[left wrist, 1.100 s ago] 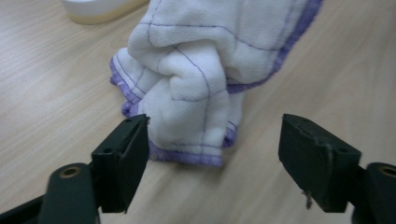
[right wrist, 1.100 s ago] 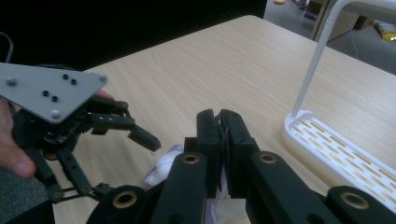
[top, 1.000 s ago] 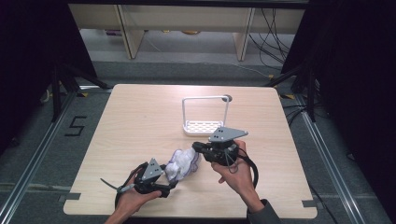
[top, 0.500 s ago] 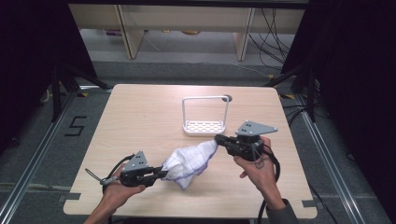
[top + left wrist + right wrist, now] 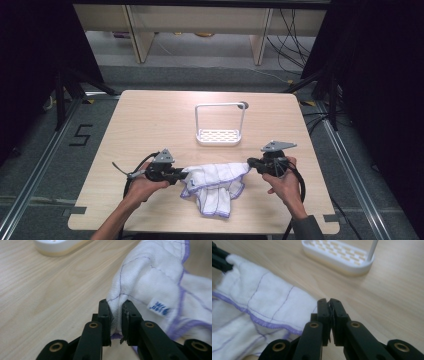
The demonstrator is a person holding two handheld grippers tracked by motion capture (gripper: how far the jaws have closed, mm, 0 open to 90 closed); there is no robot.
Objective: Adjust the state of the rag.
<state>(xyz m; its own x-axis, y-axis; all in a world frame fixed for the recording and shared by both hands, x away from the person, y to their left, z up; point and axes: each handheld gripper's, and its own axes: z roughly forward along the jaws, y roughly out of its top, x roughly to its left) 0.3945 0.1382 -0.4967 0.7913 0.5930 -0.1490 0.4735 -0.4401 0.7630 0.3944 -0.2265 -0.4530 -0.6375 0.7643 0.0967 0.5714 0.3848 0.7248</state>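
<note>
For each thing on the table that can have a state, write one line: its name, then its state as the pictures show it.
White cloth: stretched between both grippers, lower part draped on the table.
Left gripper: jaws shut on the cloth, having just closed on it.
Right gripper: jaws shut on the cloth's other end.
White rack: upright, nothing hung on it, apart from the cloth.

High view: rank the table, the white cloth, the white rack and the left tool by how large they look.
1. Table, by far the largest.
2. White cloth, stretched between both tools.
3. White rack and left tool: these look about alike in extent, so I would not rank them.
</note>
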